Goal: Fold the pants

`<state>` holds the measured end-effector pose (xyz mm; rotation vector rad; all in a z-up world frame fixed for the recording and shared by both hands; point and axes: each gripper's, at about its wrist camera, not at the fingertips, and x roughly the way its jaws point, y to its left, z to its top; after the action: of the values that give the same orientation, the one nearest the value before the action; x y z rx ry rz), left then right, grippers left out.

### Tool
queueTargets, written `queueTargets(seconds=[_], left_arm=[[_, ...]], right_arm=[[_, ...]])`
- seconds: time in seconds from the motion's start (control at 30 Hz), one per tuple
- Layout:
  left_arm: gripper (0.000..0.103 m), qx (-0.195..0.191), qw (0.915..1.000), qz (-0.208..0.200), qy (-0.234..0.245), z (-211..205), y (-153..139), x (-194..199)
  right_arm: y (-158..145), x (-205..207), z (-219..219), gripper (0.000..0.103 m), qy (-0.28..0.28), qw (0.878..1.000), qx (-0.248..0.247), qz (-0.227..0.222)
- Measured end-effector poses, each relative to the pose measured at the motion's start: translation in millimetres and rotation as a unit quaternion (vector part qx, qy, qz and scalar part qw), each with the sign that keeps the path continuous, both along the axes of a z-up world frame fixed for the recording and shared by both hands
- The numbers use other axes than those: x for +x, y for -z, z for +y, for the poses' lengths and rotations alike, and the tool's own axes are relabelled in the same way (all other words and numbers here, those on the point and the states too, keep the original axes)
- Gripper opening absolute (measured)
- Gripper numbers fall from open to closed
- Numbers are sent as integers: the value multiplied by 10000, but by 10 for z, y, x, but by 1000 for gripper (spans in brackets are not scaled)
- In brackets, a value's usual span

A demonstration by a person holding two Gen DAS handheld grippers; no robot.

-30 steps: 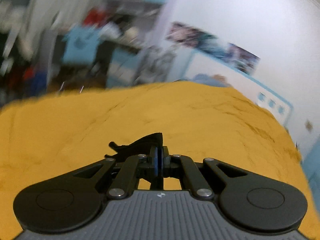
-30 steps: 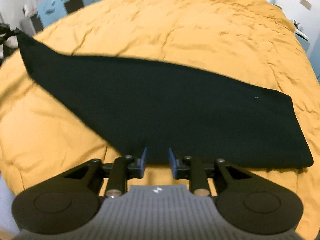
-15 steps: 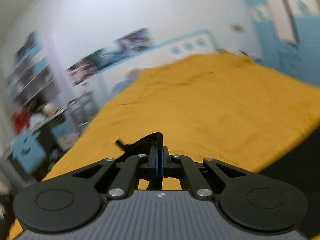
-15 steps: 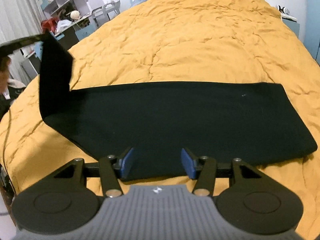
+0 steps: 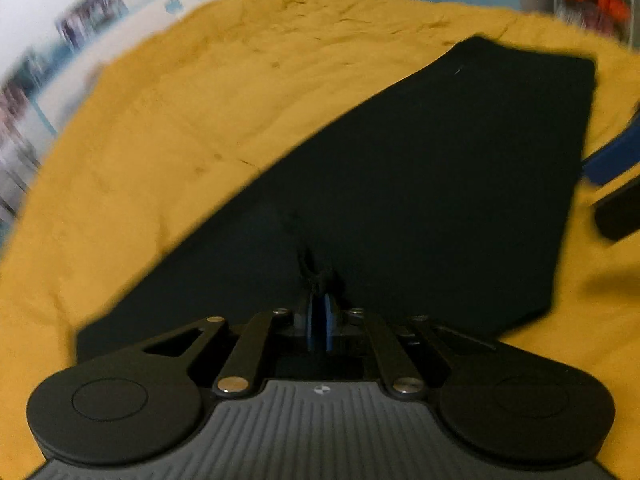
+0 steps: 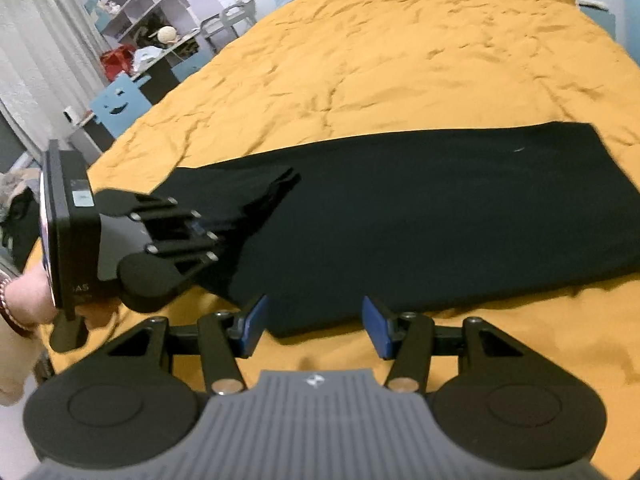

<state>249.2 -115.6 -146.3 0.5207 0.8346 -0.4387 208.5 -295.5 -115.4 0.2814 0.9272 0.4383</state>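
Observation:
Black pants (image 6: 420, 200) lie as a long flat band across a yellow bedspread (image 6: 400, 48). My left gripper (image 5: 319, 316) is shut on the pants' left end and holds that end over the band; it also shows in the right wrist view (image 6: 208, 232) at the left. The pants fill the middle of the left wrist view (image 5: 420, 184). My right gripper (image 6: 312, 326) is open and empty, just in front of the pants' near edge. One blue fingertip (image 5: 612, 156) of it shows at the right edge of the left wrist view.
The bedspread (image 5: 168, 112) extends far beyond the pants. A desk with a blue chair (image 6: 116, 104) and shelves (image 6: 132, 4) stands left of the bed. A wall with posters (image 5: 88, 20) is behind the bed.
My left gripper has swung the pants' left end up and over toward the right, onto the band. My right gripper has opened wider and drawn back from the near edge.

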Motion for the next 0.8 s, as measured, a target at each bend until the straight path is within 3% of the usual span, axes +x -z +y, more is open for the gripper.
queueTargets(seconds=[0.1,0.27,0.47,0.63,0.73,0.8], left_arm=[[8,-747,9958,511,-134,216,-66,117],[10,-1558,9835,601,-691,638,-284,214],[12,-1605,9728,150,-1663,1106,-436,347],[12,-1711,9589,-76,-2264,1316,-418,367],[12,-1786,9518,-166,-2488,1400,-404,401],[12,-1891,9456,-182,-2643,1502,-377,407]], right_arm=[[12,151,112,49,-40,9997,252,53],[117,530,256,49,16,9948,939,399],[462,1149,496,49,234,9783,1822,960],[812,1520,663,47,456,9717,1943,1264],[973,1611,743,36,471,9629,2257,1400],[1028,1640,808,24,483,9606,2344,1411]])
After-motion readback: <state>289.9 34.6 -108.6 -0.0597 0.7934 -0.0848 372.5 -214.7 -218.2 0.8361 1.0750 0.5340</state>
